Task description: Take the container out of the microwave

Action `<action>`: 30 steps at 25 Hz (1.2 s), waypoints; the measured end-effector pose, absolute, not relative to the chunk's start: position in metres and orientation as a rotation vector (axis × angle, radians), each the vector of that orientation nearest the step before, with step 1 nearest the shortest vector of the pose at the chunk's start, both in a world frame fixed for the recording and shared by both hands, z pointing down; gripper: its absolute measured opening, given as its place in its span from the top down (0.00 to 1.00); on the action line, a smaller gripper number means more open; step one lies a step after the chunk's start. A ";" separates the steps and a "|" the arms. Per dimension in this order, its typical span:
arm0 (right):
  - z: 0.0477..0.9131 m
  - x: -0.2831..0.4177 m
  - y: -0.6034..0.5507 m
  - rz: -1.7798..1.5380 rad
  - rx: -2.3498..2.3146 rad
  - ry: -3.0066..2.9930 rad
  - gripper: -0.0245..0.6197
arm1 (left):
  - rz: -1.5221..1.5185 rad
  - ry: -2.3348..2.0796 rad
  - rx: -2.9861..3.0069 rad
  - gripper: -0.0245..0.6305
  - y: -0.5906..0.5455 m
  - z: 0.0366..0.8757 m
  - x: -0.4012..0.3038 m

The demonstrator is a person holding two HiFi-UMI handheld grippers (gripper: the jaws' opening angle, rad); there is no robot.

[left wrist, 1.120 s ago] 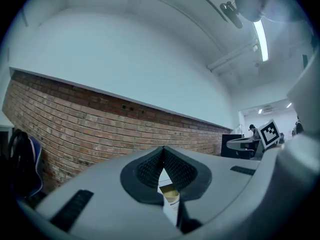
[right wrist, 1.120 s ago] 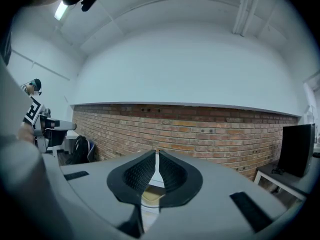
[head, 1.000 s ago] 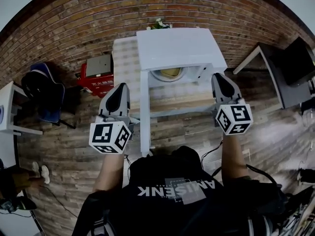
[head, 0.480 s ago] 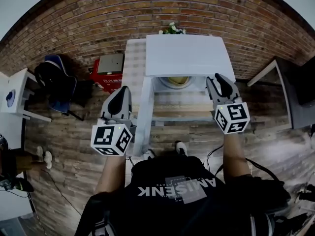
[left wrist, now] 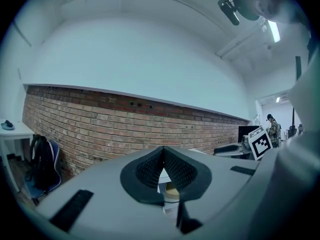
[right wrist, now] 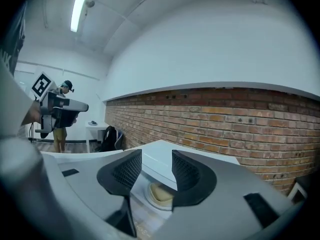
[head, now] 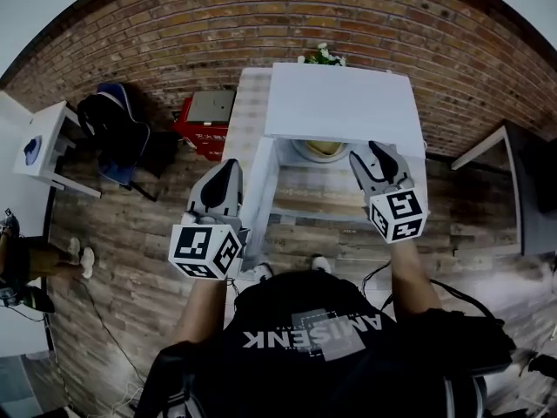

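Note:
The white microwave point(head: 339, 103) stands with its door point(head: 259, 200) swung open to the left. Inside sits a round container point(head: 322, 149) with pale yellow contents. My right gripper point(head: 365, 152) hangs just in front of the opening, right of the container. Its jaws have just been opening, and it is open with nothing between the pads. In the right gripper view the container point(right wrist: 160, 193) shows through the gap of the right gripper point(right wrist: 156, 161). My left gripper point(head: 228, 167) hovers left of the door, pad tips together, empty. The left gripper point(left wrist: 163, 151) also frames the container point(left wrist: 171, 190).
The microwave rests on a wooden tabletop point(head: 305, 203). A small plant point(head: 322, 57) stands behind it against the brick wall point(head: 174, 33). On the floor to the left are a red box point(head: 202, 133) and a dark backpack point(head: 113, 124). A white side table point(head: 39, 142) is at far left.
The view has closed in on the microwave. My right gripper has moved down and left to the mouth of the opening, and its jaws have spread. The left gripper has edged forward beside the door.

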State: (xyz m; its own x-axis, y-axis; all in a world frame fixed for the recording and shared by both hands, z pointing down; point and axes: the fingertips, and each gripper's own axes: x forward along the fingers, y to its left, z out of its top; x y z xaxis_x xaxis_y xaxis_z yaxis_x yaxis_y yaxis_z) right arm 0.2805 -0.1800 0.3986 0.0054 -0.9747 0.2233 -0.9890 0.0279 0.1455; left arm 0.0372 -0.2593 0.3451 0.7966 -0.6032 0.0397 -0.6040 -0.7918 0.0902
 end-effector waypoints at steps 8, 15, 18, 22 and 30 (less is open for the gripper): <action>0.428 0.269 -0.190 0.027 1.857 -2.100 0.60 | 0.030 -1.063 2.854 0.95 -0.256 0.349 0.034; 0.459 0.252 -0.198 0.001 1.711 -2.151 0.60 | 0.042 -1.142 2.817 0.95 -0.255 0.351 0.028; 0.471 0.253 -0.201 0.017 1.666 -2.173 0.60 | 0.051 -1.155 2.804 0.95 -0.253 0.353 0.033; 0.485 0.255 -0.207 0.034 1.622 -2.200 0.60 | 0.055 -1.167 2.771 0.95 -0.249 0.358 0.037; 0.525 0.246 -0.220 0.052 1.491 -2.206 0.60 | 0.088 -1.232 2.757 0.95 -0.243 0.362 0.034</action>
